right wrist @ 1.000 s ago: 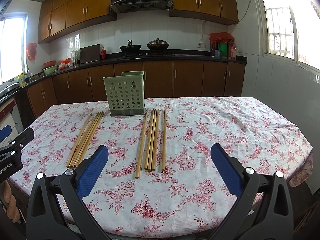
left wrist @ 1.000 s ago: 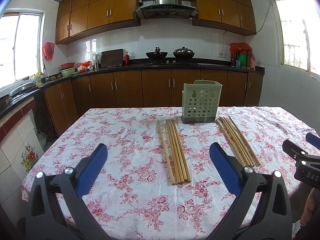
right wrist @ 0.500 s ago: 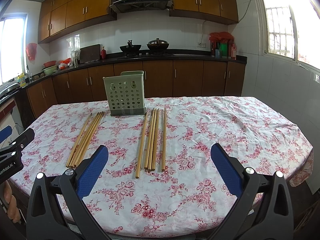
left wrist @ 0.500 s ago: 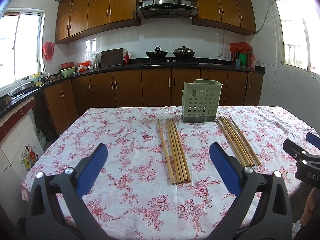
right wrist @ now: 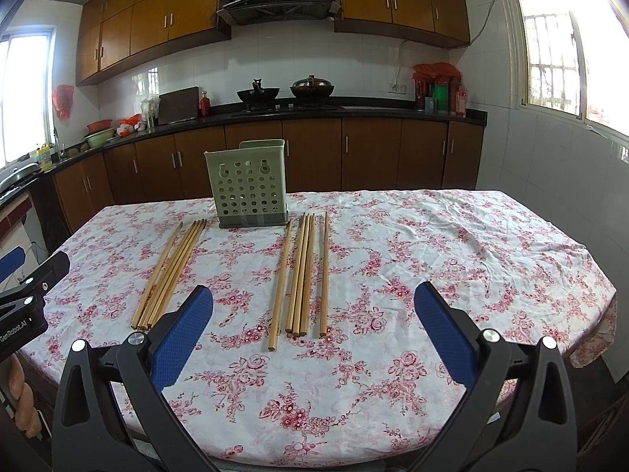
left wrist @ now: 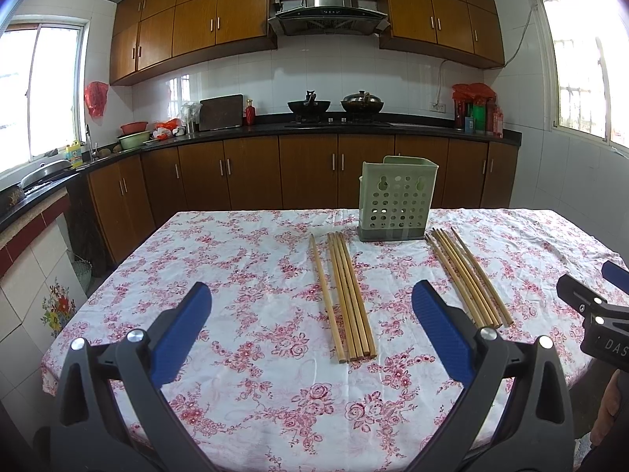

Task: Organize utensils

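Observation:
A pale green perforated utensil holder [left wrist: 397, 199] stands upright at the far middle of the table; it also shows in the right wrist view [right wrist: 248, 184]. Two bunches of wooden chopsticks lie on the cloth in front of it: a left bunch [left wrist: 346, 295] [right wrist: 171, 271] and a right bunch [left wrist: 468, 275] [right wrist: 302, 275]. My left gripper [left wrist: 310, 310] is open and empty above the near table edge, short of the left bunch. My right gripper [right wrist: 313, 312] is open and empty, short of the right bunch.
The table wears a white cloth with pink flowers [left wrist: 243, 275]. Kitchen counters with pots and cabinets [left wrist: 275, 173] run behind it. The right gripper shows at the right edge of the left wrist view [left wrist: 593, 314]; the left gripper shows at the left edge of the right wrist view [right wrist: 27, 295].

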Demonstrator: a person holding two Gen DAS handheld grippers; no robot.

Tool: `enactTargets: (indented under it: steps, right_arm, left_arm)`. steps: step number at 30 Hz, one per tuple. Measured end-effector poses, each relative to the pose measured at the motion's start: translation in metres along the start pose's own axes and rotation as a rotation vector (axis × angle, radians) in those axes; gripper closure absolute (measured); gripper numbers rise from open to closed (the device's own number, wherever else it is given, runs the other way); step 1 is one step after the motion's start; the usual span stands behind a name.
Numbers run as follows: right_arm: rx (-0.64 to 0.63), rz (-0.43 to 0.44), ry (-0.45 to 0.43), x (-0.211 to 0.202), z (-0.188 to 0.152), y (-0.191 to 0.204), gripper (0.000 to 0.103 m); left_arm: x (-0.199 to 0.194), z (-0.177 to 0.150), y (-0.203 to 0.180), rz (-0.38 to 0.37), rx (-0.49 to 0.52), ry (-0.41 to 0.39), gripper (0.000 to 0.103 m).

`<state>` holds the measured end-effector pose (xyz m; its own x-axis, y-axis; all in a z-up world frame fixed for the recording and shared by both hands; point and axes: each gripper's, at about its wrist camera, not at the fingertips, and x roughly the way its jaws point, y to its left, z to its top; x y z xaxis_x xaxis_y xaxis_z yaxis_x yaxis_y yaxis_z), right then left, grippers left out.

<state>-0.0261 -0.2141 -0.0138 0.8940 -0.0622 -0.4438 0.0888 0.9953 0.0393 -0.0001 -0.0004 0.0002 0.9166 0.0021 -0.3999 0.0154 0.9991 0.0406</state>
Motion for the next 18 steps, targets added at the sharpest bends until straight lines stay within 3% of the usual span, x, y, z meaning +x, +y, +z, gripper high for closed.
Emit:
enactTargets:
  steps: [11,16,18]
  right_arm:
    - [0.002,0.002,0.005,0.002,-0.002,-0.001,0.002]
    - [0.025,0.015,0.050,0.017,0.004,-0.015,0.003]
    - [0.038,0.000,0.091,0.032,0.008,-0.023,0.011]
  left_arm:
    - [0.008,-0.003,0.007,0.000,-0.004,0.026,0.004]
    - [0.054,-0.005,0.020,0.057,-0.006,0.168,0.004]
    - [0.070,-0.004,0.028,0.080,-0.006,0.220,0.004]
